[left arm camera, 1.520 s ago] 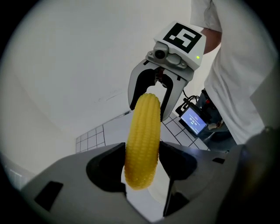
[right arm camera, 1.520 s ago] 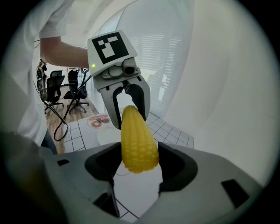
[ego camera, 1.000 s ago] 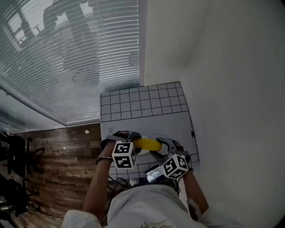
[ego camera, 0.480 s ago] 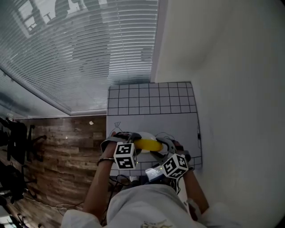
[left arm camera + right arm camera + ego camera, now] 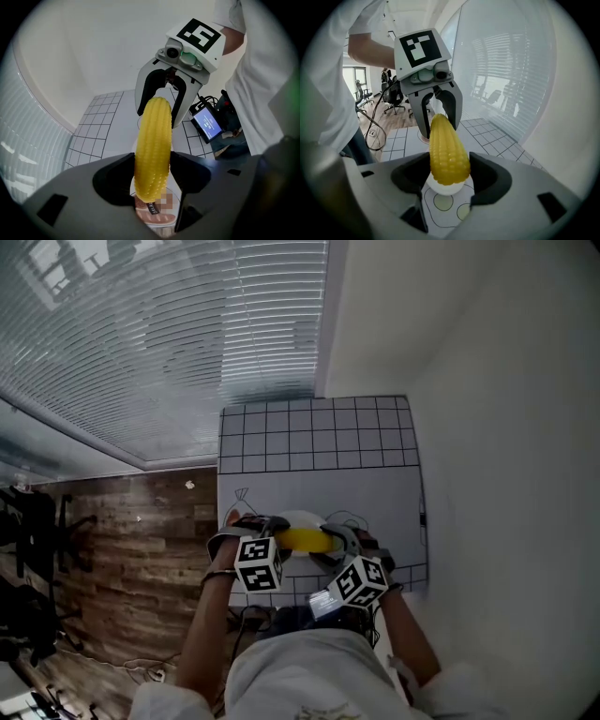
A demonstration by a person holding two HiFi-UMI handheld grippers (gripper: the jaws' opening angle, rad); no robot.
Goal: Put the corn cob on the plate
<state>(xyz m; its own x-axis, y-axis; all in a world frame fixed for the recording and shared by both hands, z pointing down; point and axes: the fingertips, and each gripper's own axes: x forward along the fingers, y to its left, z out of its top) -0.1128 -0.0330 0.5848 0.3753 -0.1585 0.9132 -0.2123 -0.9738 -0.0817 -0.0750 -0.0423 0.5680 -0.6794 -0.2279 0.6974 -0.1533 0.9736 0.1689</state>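
Note:
A yellow corn cob point(image 5: 302, 539) hangs level between my two grippers, just above the white table point(image 5: 375, 493). The left gripper point(image 5: 278, 532) is shut on its left end, the right gripper point(image 5: 328, 542) on its right end. A white plate point(image 5: 294, 519) shows under and behind the cob. In the left gripper view the cob point(image 5: 152, 150) runs from my own jaws to the right gripper point(image 5: 158, 117). The right gripper view shows the cob point(image 5: 447, 150) reaching toward the left gripper point(image 5: 440, 129). Both sets of pads press on the cob.
The table's mat bears a black grid point(image 5: 319, 432) at the far end and drawn outlines point(image 5: 443, 201) near me. A small lit screen point(image 5: 206, 123) with cables lies at the near edge. A white wall point(image 5: 506, 427) stands to the right, wood floor point(image 5: 141, 549) lies to the left.
Both grippers have sunk a little toward the table with the cob still held between them. The head view has shifted slightly.

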